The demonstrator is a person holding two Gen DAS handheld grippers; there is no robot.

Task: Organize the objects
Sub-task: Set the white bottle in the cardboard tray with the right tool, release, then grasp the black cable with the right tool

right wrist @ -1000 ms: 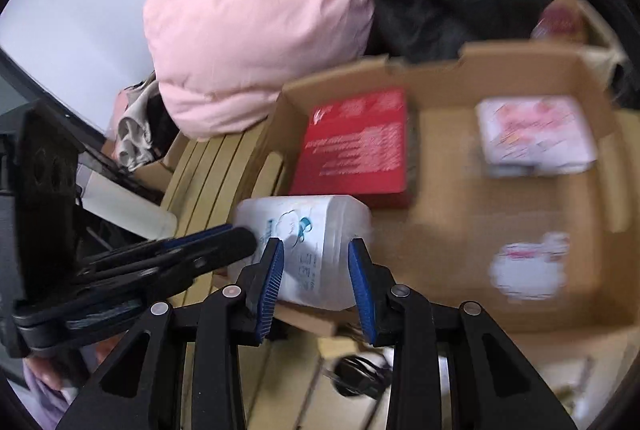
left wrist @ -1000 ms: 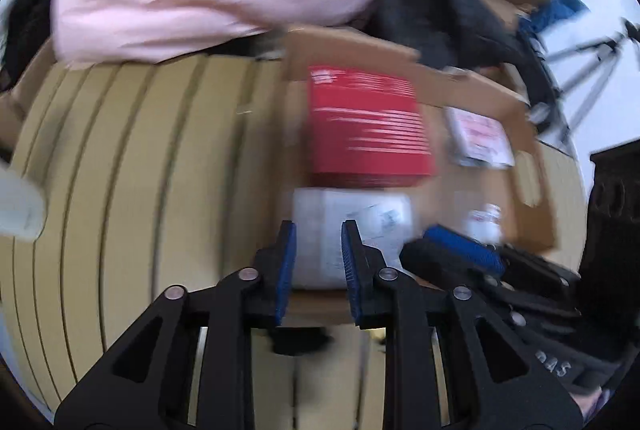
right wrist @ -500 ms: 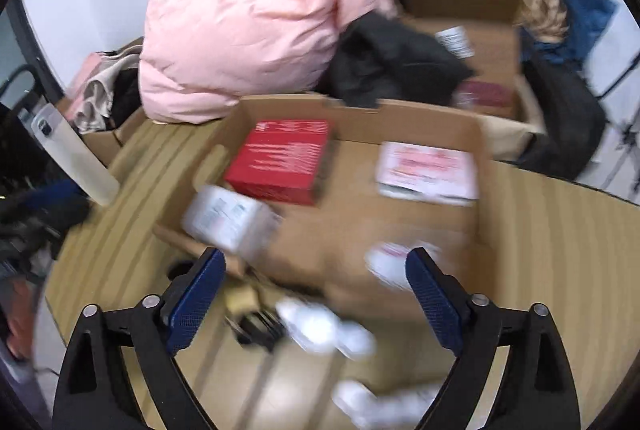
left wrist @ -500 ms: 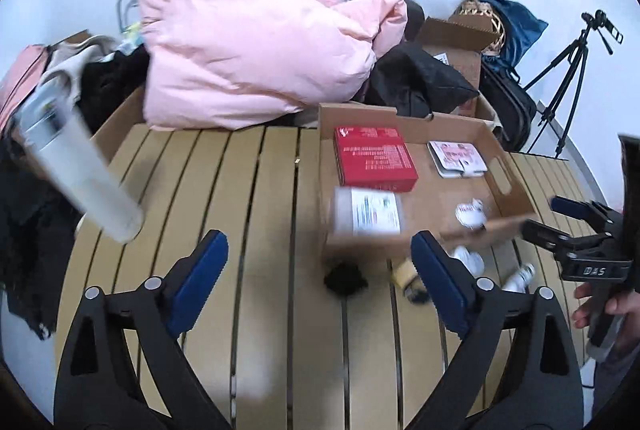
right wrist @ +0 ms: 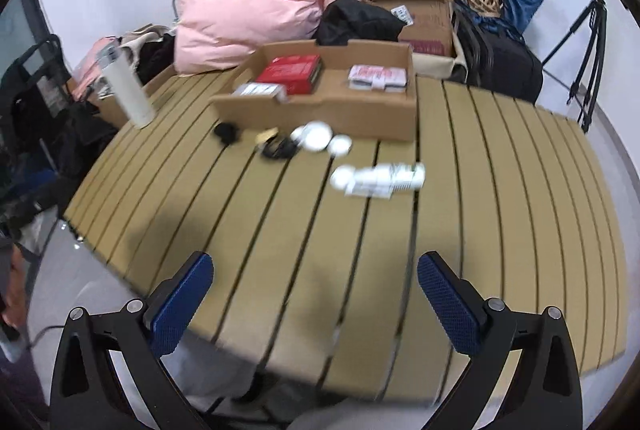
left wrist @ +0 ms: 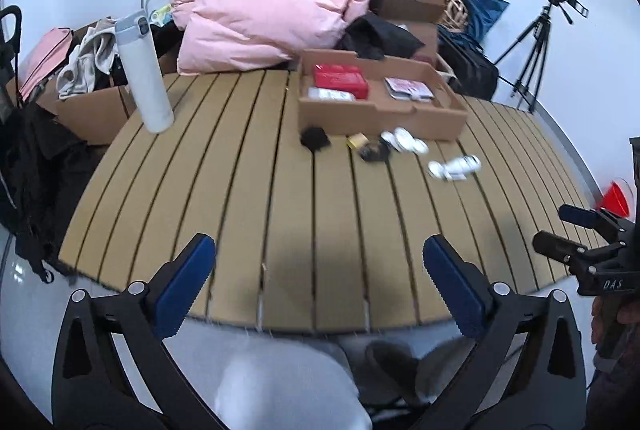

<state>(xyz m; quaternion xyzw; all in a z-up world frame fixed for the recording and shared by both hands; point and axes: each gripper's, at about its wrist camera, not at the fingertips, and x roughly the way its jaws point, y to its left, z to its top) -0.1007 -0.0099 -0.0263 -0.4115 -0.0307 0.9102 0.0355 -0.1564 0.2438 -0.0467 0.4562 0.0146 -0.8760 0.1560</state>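
A shallow cardboard box [left wrist: 380,118] [right wrist: 320,112] stands at the far middle of the slatted table. It holds a red box [left wrist: 340,80] [right wrist: 290,72], a white packet [left wrist: 330,95] [right wrist: 262,91] and a pink-printed packet [left wrist: 408,88] [right wrist: 376,77]. In front of it lie a black lump [left wrist: 315,138], a dark cable bundle [right wrist: 278,148], white round lids [right wrist: 316,136] and a white bottle [left wrist: 454,167] [right wrist: 378,177] on its side. My left gripper [left wrist: 320,286] hangs over the near table edge, jaws opening wide, nothing between them. My right gripper [right wrist: 316,294] is open and empty, also near that edge.
A tall white flask [left wrist: 144,74] [right wrist: 124,90] stands at the table's far left. A pink padded jacket [left wrist: 260,18], dark bags and another cardboard box [right wrist: 412,6] pile up behind. A tripod [left wrist: 536,50] stands at right. A person's grey-clad legs show below the table edge.
Both grippers let go of the white packet, which now lies in the box's front left corner. They drew far back to the near table edge and opened wide.
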